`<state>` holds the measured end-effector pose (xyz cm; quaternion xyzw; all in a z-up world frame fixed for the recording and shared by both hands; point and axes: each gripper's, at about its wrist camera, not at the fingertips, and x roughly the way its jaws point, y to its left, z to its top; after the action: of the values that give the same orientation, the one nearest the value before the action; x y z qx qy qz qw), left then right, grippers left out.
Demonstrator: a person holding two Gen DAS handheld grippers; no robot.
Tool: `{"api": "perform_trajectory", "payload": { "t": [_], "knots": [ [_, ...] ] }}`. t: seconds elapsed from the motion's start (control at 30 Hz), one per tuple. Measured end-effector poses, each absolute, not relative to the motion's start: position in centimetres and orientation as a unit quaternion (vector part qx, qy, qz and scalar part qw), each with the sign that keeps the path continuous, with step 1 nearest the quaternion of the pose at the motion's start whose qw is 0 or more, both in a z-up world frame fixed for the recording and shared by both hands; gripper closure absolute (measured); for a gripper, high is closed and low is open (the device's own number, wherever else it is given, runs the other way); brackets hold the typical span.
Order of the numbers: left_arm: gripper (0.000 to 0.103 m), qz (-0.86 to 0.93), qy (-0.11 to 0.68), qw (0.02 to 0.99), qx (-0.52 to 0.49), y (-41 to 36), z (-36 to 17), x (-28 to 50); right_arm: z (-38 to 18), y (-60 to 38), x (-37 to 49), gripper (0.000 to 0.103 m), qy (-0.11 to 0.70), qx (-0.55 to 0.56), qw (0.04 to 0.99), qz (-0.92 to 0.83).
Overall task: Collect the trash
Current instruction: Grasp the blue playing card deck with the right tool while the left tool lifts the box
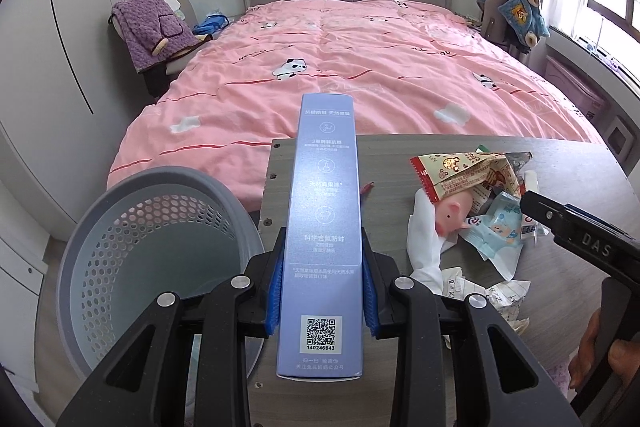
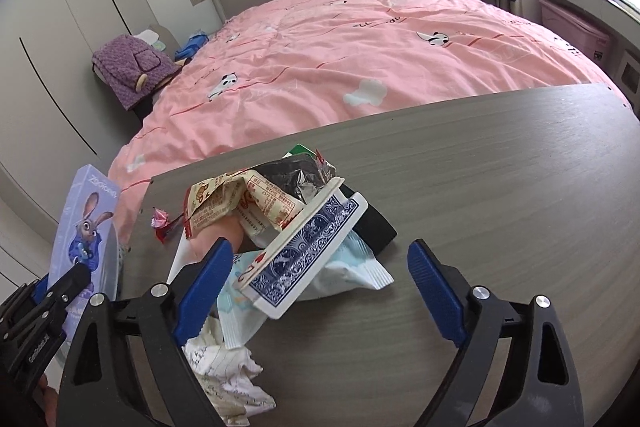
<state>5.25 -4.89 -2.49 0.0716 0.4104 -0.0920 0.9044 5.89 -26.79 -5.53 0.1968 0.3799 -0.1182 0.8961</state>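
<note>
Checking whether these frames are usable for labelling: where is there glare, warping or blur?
Left wrist view: the window is blown out white, the box has a soft sheen, and the wardrobe lines bow from fisheye warp. Right wrist view: the table edge curves, corners are dark, and the playing card stays sharp.

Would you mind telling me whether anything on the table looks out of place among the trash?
A small pink pig toy lies in the litter beneath the torn red-and-cream snack wrapper, and a blue-backed playing card rests tilted on the pile; neither looks like rubbish.
</note>
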Motion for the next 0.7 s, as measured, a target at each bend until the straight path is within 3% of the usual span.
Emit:
{"api": "perform_trajectory", "payload": {
  "t": [0.57,0.7],
  "knots": [
    [0.072,-0.097,0.416,0.902,0.071,-4.87,-3.01,5.4,-5.69,-26.17,6.15,0.07,0.387,0.178,0.9,-0.095],
    [0.072,-0.099,0.415,0.902,0.072,-4.96,-2.98,5.16,-5.55,-26.13,5.89,0.074,0.387,0.177,0.9,-0.092]
  ]
}}
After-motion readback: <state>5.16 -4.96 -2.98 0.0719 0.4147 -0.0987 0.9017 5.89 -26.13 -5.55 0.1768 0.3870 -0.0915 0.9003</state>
